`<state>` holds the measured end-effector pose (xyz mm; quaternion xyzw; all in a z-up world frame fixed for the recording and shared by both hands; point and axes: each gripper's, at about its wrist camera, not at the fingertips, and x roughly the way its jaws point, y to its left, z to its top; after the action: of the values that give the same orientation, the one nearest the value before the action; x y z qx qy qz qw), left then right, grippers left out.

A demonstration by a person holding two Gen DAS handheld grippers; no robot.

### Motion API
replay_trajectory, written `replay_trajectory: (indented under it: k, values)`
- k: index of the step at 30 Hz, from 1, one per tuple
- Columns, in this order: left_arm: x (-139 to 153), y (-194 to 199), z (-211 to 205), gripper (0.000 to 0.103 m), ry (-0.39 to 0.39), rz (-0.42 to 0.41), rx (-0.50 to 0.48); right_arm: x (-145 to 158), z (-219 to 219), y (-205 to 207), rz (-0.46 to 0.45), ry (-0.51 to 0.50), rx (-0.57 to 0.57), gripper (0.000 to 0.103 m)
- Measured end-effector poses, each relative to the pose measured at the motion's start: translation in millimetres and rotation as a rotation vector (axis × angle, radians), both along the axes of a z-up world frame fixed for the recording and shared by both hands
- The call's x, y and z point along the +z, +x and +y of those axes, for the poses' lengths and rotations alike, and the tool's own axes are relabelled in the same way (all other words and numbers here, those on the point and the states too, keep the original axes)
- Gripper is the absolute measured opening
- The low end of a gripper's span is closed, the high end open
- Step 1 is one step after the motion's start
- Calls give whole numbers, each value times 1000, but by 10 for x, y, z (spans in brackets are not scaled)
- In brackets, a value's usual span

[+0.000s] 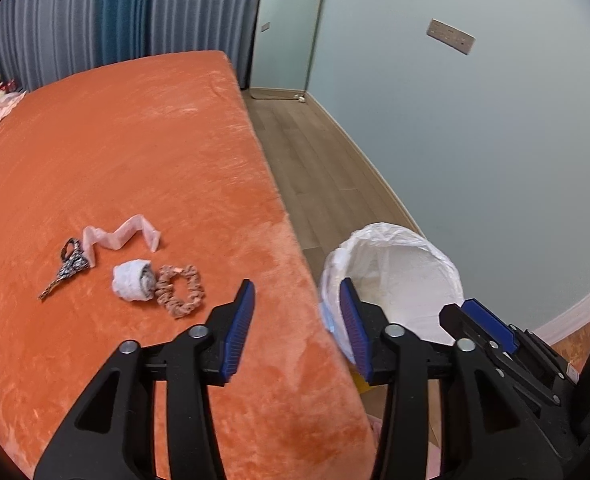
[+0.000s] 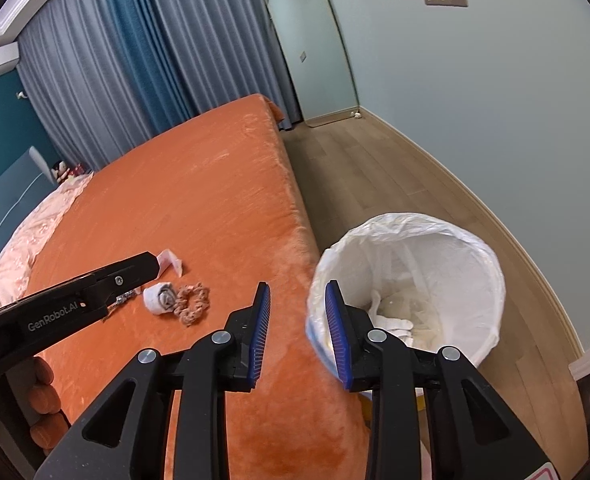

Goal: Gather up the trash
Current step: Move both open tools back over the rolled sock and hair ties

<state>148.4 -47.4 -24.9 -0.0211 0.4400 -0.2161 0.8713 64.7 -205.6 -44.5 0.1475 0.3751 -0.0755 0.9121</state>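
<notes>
Left wrist view: While the left gripper [image 1: 297, 294] hangs over the edge of the orange plush bed cover [image 1: 135, 160], its blue-padded jaws stand spread with nothing between them.
Trash, left wrist view: a crumpled white tissue wad [image 1: 131, 282] lies ahead-left of the tips, touching a beige fabric scrunchie [image 1: 179, 290]; a zigzag pale pink paper strip [image 1: 121, 237] and patterned scissors [image 1: 67, 266] lie beyond.
Bin, left wrist view: the white-lined round waste bin [image 1: 395, 280] stands on the wooden floor [image 1: 315, 168], just behind the right-hand finger.
Right wrist view: the right gripper [image 2: 298, 306] is likewise spread and empty, straddling the bed edge.
Bin, right wrist view: directly ahead-right, with crumpled white paper inside.
Other gripper, right wrist view: it reaches in from the left, covering the scissors.
</notes>
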Motion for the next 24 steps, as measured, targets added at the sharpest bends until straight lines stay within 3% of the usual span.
replay_trajectory:
  k: [5, 9, 20, 24]
  values:
    - [-144, 108, 336, 50, 0, 30, 61, -90, 241, 148, 20, 2, 34, 29]
    - [-263, 182, 590, 56, 21, 38, 106, -208, 397, 291, 38, -1, 57, 39]
    - [-779, 547, 1276, 73, 80, 114, 239, -636, 880, 729, 118, 6, 139, 39]
    - [-985, 719, 1418, 74, 97, 147, 261, -847, 1031, 928, 152, 11, 167, 40]
